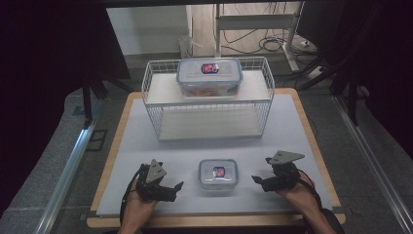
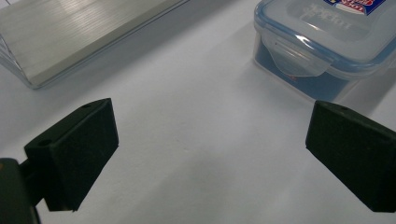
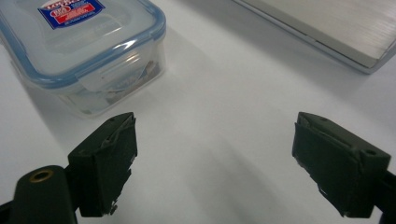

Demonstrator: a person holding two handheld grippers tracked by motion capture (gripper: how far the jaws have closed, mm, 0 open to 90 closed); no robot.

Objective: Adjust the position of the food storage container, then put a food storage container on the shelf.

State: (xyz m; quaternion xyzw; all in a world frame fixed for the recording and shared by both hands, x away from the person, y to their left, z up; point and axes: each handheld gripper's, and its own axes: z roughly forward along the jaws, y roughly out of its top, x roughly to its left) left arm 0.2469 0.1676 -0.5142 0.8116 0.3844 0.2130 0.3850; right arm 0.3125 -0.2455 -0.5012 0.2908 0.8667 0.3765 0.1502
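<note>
A small clear food box with a blue-rimmed lid (image 1: 218, 174) lies on the white mat near the front, between both grippers. My left gripper (image 1: 176, 187) rests to its left, open and empty; the box (image 2: 322, 42) sits at the upper right of the left gripper view, past the right jaw. My right gripper (image 1: 256, 179) rests to the box's right, open and empty; in its own view the box (image 3: 84, 46) lies at the upper left. A larger clear box (image 1: 209, 77) with a blue-rimmed lid stands on the upper shelf of a white wire rack (image 1: 156, 95).
The wire rack stands at the back middle of the mat, with a lower shelf (image 1: 208, 124) under the upper one. The rack's base edge (image 2: 88, 37) shows at the top of both gripper views. Bare mat (image 1: 146, 151) lies between rack and grippers. A metal rail (image 1: 68, 165) runs along the left.
</note>
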